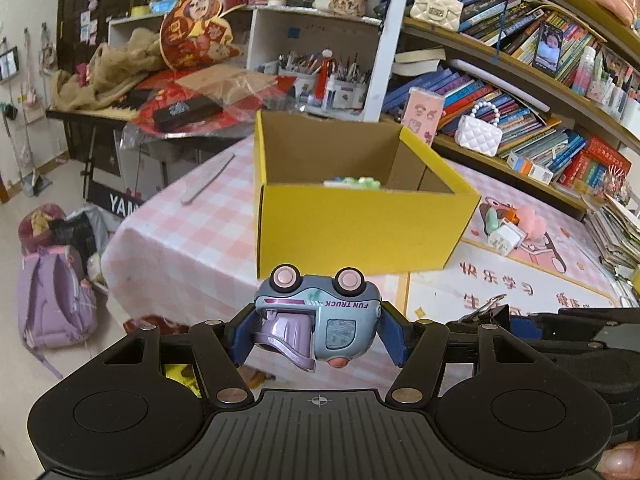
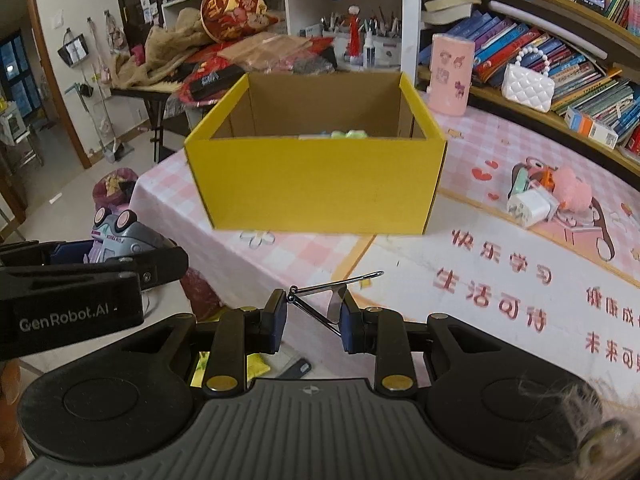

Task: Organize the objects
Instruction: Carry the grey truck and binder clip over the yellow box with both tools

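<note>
Two loads, one destination. Left gripper [image 1: 318, 330] clamped on a toy truck [image 1: 318, 318], held upside down between the blue pads, wheels up, lettered side facing the camera, long axis running 9 to 3 across the gap between the fingers. Right gripper [image 2: 313, 322] closed on a metal nail clipper [image 2: 326, 302], pinched across its body, lever swung open and pointing toward 1 o'clock beyond the fingertips.

Straight ahead at 12 o'clock from both sets of fingers: the yellow box [image 1: 360, 232], open-topped, brown cardboard inside, standing on the pink checked tablecloth [image 1: 192, 240]. Already something pale green lying on its floor near the front wall, only just visible over the rim. Near wall of the box facing both cameras, rim above the level of the held truck in the left view, so probably a lift first, then forward over the front edge before letting go.

In the right view, left gripper at 9 o'clock, off the table edge and over the floor; right gripper over the printed mat, and seemingly closer to the box front. Hard to say which should go first.

At 2 o'clock on the mat, well apart from the box: a small heap of leftovers [image 2: 538, 196] including a white plug and something pink and fluffy, not yet sorted.
</note>
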### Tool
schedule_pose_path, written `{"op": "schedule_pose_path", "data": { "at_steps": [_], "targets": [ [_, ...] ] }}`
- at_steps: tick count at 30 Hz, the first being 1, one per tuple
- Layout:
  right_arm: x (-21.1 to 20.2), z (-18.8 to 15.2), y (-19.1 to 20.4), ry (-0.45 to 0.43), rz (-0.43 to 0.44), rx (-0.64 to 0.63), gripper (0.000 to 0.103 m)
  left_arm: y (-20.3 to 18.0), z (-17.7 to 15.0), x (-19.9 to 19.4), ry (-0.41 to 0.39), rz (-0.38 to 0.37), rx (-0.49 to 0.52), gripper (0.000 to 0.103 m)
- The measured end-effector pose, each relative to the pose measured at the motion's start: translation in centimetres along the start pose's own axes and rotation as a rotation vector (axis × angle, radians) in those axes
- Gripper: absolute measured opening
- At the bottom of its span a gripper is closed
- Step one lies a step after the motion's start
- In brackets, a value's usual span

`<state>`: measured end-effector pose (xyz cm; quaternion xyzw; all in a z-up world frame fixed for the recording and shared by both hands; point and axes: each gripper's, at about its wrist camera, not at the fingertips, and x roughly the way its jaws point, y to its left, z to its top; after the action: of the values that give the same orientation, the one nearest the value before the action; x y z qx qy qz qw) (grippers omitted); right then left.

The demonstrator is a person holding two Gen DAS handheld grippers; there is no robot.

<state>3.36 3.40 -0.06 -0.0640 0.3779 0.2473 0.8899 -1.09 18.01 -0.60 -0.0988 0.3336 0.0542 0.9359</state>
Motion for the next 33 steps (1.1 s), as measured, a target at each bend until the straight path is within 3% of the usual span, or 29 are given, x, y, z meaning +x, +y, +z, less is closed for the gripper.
{"op": "schedule_pose_path", "data": {
  "at_steps": [12, 18, 25, 33],
  "targets": [
    [0.8, 6.8, -2.1, -0.177, -0.011, -0.036, 0.026, -0.7, 6.3, 1.7, -0.121, 0.005, -0.026, 0.062],
    [4.0, 11.0, -3.2, -0.210, -0.021, -0.093, 0.026, -1.5, 9.7, 5.3, -0.140, 0.020, -0.016, 0.062],
    [10.8, 13.8, -3.8, -0.125, -0.035, -0.226, 0.026, -2.0, 12.5, 11.4, -0.081, 0.079, -0.008, 0.062],
    [16.7, 15.4, -4.3, 0.008, 0.040, -0.312, 0.026, -1.9, 14.1, 16.7, 0.034, 0.116, 0.018, 0.063]
  ]
}}
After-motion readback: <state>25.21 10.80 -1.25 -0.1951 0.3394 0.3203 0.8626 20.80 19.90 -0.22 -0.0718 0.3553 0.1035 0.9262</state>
